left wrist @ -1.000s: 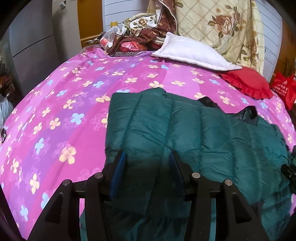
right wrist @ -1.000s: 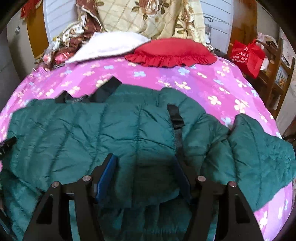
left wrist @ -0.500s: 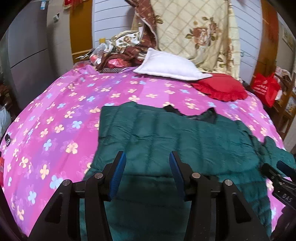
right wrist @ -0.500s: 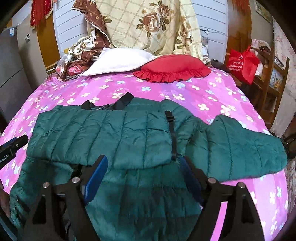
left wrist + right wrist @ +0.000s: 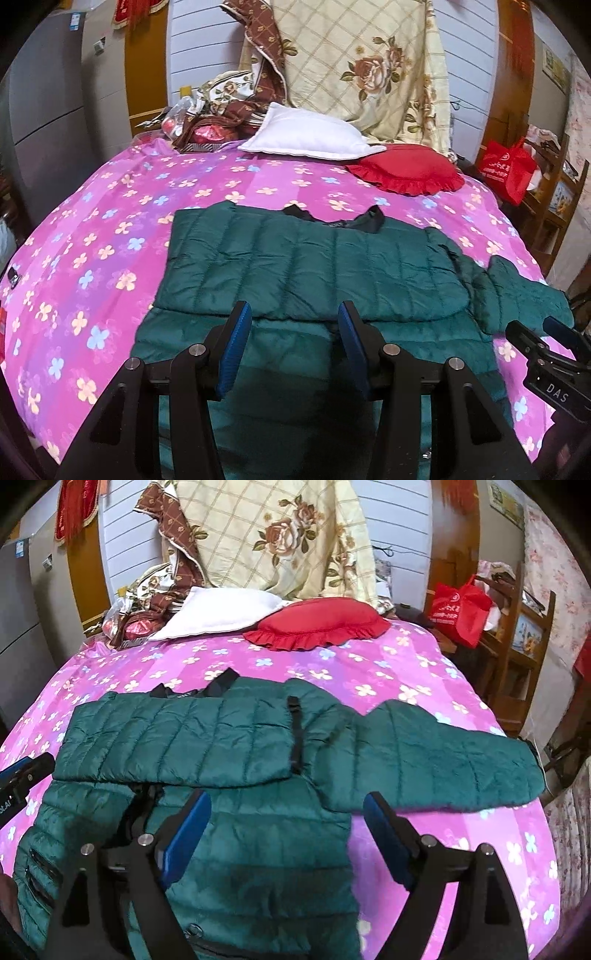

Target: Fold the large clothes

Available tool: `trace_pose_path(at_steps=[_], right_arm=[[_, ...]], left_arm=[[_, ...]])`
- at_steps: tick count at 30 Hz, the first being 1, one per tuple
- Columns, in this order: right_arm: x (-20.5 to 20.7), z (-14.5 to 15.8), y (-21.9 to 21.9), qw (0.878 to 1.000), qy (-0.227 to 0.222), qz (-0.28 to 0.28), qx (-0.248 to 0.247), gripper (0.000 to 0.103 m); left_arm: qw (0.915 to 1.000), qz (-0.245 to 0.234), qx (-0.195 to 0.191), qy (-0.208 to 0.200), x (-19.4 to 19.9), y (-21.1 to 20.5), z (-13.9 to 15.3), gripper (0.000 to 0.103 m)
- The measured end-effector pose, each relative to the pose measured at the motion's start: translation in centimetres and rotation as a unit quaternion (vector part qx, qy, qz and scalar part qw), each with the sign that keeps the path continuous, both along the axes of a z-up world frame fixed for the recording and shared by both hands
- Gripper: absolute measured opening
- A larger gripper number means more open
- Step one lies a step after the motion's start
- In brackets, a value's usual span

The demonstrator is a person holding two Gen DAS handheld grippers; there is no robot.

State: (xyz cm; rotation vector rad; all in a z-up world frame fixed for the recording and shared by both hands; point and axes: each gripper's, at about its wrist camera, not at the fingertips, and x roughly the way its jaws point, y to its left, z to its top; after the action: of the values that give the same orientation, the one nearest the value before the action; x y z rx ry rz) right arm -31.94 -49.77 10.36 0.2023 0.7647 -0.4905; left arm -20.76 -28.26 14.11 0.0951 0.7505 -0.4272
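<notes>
A dark green quilted puffer jacket lies on the pink flowered bed. One sleeve is folded across its chest; the other sleeve sticks out to the right. My left gripper is open and empty above the jacket's lower left part. My right gripper is open wide and empty above the lower right body. The right gripper's tip also shows in the left wrist view, and the left gripper's tip shows in the right wrist view.
A white pillow, a red frilled cushion and a pile of bedding lie at the head of the bed. A floral quilt hangs behind. A red bag and wooden shelf stand at right.
Both grippers have pulled back and up from the jacket, so more of it shows. The right gripper has opened wider. The folded sleeve stays across the chest.
</notes>
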Motion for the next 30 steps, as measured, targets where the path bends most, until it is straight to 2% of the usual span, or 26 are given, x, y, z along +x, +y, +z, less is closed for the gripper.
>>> trace_pose_path(at_steps=[21,30], right_arm=[[-5.8,-0.8,-6.9,0.998,-0.001,-0.067,0.006,0.088],[-7.7,-1.7,-10.2,0.995,0.004,-0.097,0.009,0.088]], left_arm=[[0.9993,-0.038,0.001,0.001,-3.6,-5.5,0.0,0.027],[0.9986,-0.050,-0.016,-0.003,-4.3,-6.7,0.1,0.027]])
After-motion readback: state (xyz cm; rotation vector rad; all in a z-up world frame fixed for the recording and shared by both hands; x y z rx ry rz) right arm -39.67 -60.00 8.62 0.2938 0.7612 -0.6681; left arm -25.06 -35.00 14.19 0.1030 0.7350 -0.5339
